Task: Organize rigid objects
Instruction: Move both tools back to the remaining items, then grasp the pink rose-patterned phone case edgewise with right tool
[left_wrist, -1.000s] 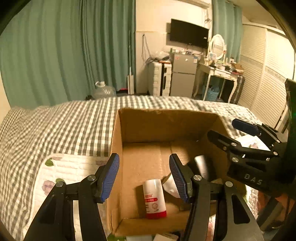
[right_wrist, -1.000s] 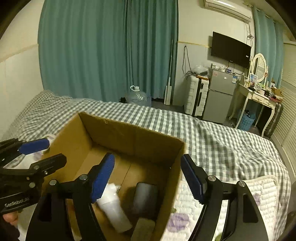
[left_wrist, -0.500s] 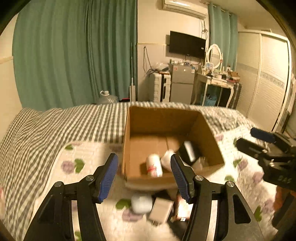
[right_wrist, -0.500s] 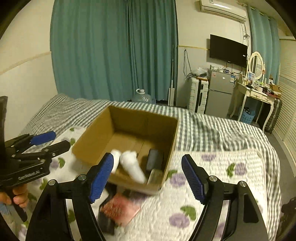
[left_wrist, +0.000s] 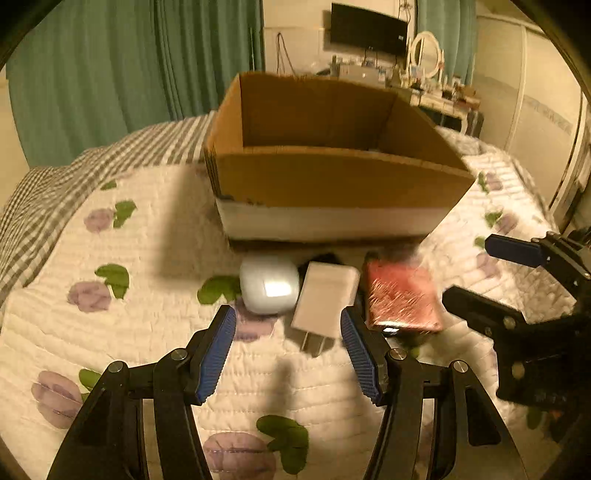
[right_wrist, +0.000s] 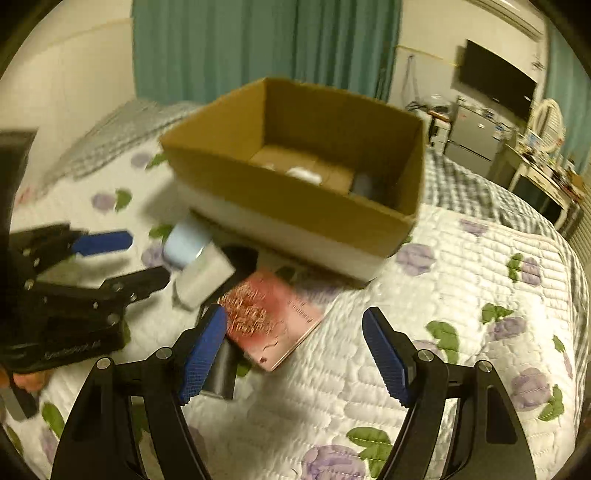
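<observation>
Lying just ahead of empty jaws, white charger (left_wrist: 325, 299)

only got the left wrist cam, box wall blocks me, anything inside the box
Observer: Yes. The right wrist view looks over the wall of the cardboard box, and a white rounded item lies on its floor.
Operator: just that one
Observer: No, a grey item sits beside it, toward the box's right wall.
Operator: whats the dark bit by the red packet
Observer: A black block pokes out at the near edge of the red packet, partly behind one finger of the open right gripper.
</observation>
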